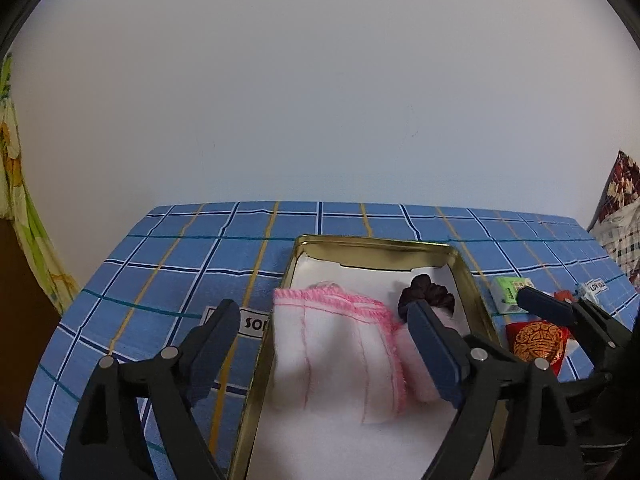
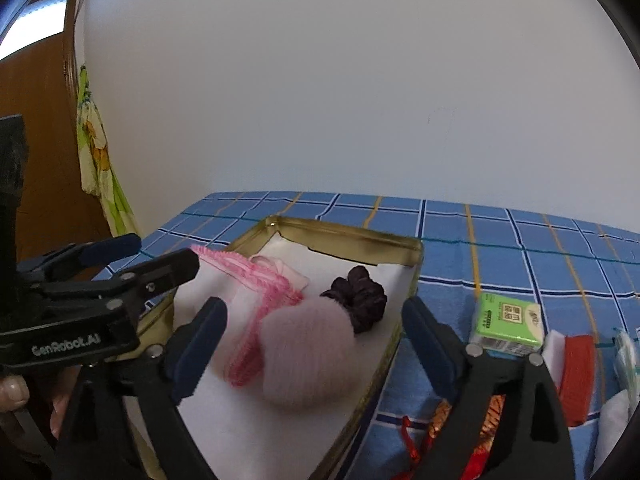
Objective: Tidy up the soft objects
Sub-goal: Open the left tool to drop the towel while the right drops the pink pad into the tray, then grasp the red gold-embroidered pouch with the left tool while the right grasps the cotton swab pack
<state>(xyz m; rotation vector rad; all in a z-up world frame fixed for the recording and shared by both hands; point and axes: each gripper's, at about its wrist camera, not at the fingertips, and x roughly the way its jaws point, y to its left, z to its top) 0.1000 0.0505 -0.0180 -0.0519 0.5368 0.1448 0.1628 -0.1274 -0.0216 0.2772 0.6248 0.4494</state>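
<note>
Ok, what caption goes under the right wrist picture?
Open right gripper over gold tin holding white cloth, pink puff and dark scrunchie.

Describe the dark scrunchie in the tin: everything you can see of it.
The scrunchie is a dark maroon, almost black ring of gathered, slightly shiny fabric, bunched and crumpled rather than lying flat. It sits on the white lining near the far end of the gold tin, towards its right wall. The fluffy pink puff presses against its near side and hides part of it. No gripper touches it.
</note>
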